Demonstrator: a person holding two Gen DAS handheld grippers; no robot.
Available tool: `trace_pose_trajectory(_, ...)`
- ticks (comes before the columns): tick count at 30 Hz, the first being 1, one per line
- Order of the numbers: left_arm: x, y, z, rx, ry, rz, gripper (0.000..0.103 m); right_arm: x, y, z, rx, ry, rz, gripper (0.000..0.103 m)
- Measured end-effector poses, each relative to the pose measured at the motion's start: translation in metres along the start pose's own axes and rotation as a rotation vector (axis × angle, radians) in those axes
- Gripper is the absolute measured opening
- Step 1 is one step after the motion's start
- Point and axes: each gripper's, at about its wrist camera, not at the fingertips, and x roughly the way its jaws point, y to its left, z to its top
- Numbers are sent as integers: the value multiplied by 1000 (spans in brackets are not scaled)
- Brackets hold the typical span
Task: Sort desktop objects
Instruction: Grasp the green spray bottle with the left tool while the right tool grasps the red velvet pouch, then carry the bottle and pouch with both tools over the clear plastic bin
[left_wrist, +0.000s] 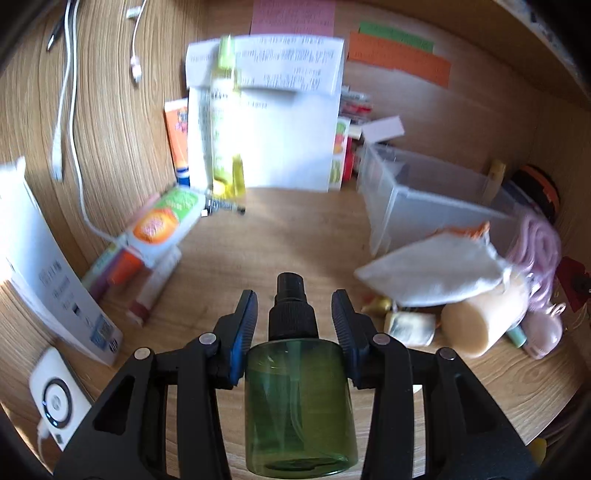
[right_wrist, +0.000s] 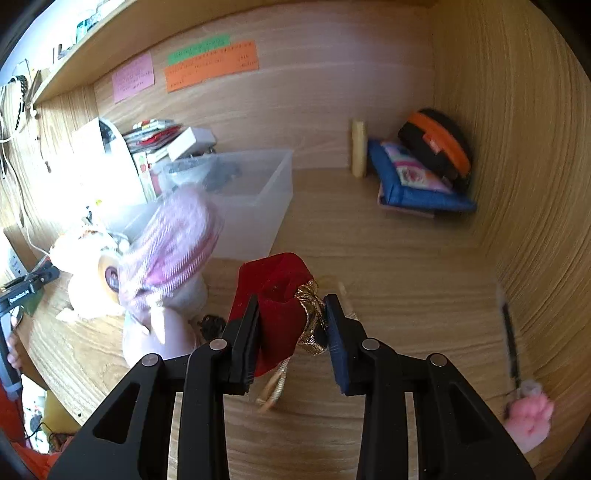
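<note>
Gripping a translucent green plastic spray bottle (left_wrist: 301, 406) in our left gripper (left_wrist: 294, 317), we clamp our right gripper (right_wrist: 291, 325) on a red velvet pouch (right_wrist: 275, 306) near the wooden desk's (right_wrist: 406, 258) front edge.

Green spray bottle (left_wrist: 301, 406) and red velvet pouch (right_wrist: 277, 314), both clamped.

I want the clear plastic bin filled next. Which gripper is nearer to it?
Probably right. The right gripper, holding a red pouch, sits just before the bin; the left gripper, holding a green bottle, is farther back.
</note>
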Motion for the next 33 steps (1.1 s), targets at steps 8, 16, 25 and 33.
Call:
trace_pose_trajectory(8, -12, -12, 25, 16, -62, -57, 41, -13, 2, 23, -19, -65, -7, 30)
trace_pose_trajectory(16, -13, -27, 52, 43, -103, -106, 41, -21, 12, 50, -68, -133, -1, 30)
trace_pose_trajectory(25, -4, -48, 83, 91, -139, -134, 41, -13, 26, 77, -102, -159, 11, 30)
trace_pose_trajectory(33, 9, -61, 122, 109, -160, -158, 41, -2, 38, 112, -128, -182, 43, 30)
